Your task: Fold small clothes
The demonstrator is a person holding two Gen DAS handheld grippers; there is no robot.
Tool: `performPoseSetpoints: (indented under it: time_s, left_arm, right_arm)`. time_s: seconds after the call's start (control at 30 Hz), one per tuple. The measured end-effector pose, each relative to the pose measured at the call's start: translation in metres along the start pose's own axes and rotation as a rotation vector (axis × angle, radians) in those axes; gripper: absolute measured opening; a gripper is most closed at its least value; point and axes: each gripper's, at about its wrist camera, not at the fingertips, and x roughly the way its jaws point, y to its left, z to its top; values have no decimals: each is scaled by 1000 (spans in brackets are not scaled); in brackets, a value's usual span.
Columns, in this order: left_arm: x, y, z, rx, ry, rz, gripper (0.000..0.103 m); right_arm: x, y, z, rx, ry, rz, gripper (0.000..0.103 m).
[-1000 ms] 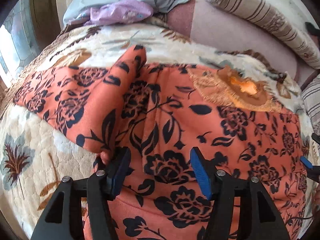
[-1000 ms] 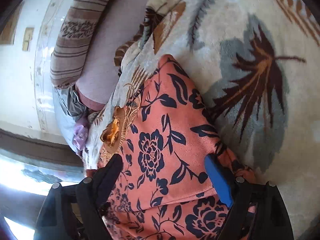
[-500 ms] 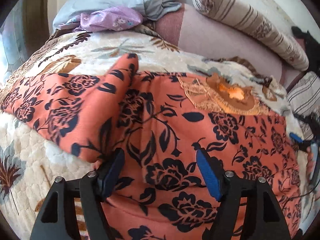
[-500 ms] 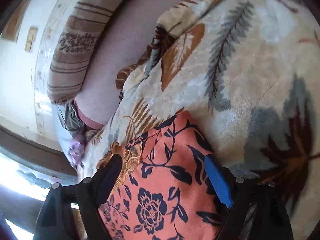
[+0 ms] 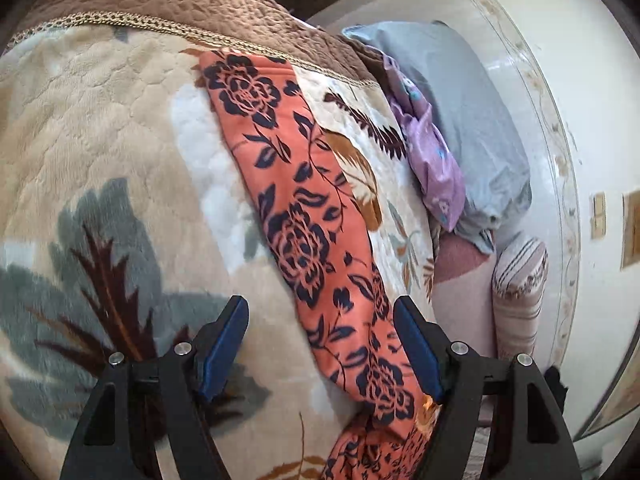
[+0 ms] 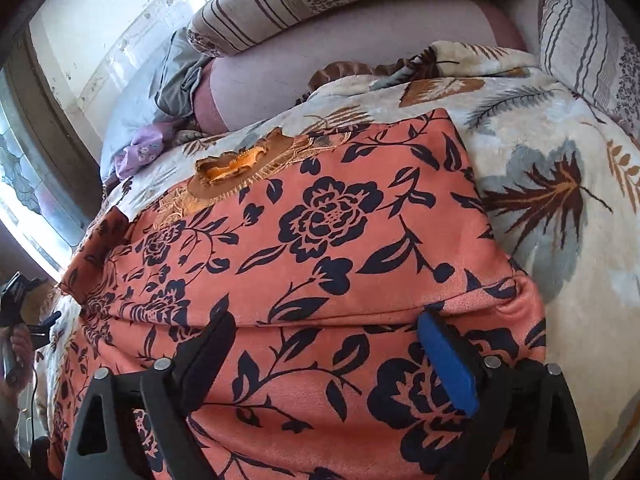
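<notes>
We've got the orange floral top (image 6: 320,248) spread on the leaf-print blanket (image 6: 560,208) on the bed, right sleeve apparently already folded in. Right gripper (image 6: 324,352) hovers over the body w/ jaws wide, holding nothing. Left gripper (image 5: 320,344) is also wide, empty, straddling the left sleeve (image 5: 296,200), which lies stretched out. Next, we'd judge: pinch that sleeve near the cuff, carry it across flat, keep the fold line parallel to the side seam, w/o dragging the body fabric.
</notes>
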Motion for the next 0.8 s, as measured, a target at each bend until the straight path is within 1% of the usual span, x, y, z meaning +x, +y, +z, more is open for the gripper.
performPoseSetpoints:
  time_s: [0.13, 0.23, 0.33, 0.37, 0.4, 0.43, 0.47, 0.5, 0.57, 0.6, 0.63, 0.67, 0.73, 0.8]
  left_arm:
    - [14, 15, 28, -91, -9, 8, 75]
    - [29, 12, 46, -90, -10, -1, 75]
    - [41, 8, 62, -88, -24, 2, 75]
    - [44, 9, 66, -100, -35, 2, 74]
    - [45, 10, 69, -108, -42, 12, 70]
    - [46, 10, 72, -100, -50, 37, 53]
    - [48, 10, 75, -84, -51, 92, 37]
    - [49, 15, 77, -79, -43, 163, 3]
    - [48, 20, 80, -92, -40, 161, 5]
    - [44, 13, 79, -57, -49, 194, 4]
    - [38, -2, 78, 20, -73, 247, 4]
    - [31, -22, 74, 111, -104, 275, 4]
    - [12, -70, 62, 290, -162, 284, 4]
    - [-12, -123, 45, 450, -228, 250, 4]
  right_arm:
    - [2, 3, -1, -8, 2, 2, 98]
    - [3, 7, -2, -18, -1, -12, 98]
    - [5, 6, -2, -20, 2, -5, 100]
    - [5, 6, -2, -19, 2, -2, 100]
    - [4, 5, -2, -18, 1, 1, 100]
    - [4, 4, -2, -17, 1, 2, 100]
    - [5, 4, -2, -17, 1, 3, 100]
    - [5, 4, -2, -17, 1, 3, 100]
    - [5, 4, -2, -18, 1, 3, 100]
    - [4, 4, -2, -16, 1, 4, 100]
    - [5, 4, -2, -15, 0, 7, 101]
    - [5, 3, -2, -13, -1, 11, 101]
    - [4, 2, -2, -8, -4, 18, 101]
    - [4, 1, -2, -2, -8, 26, 101]
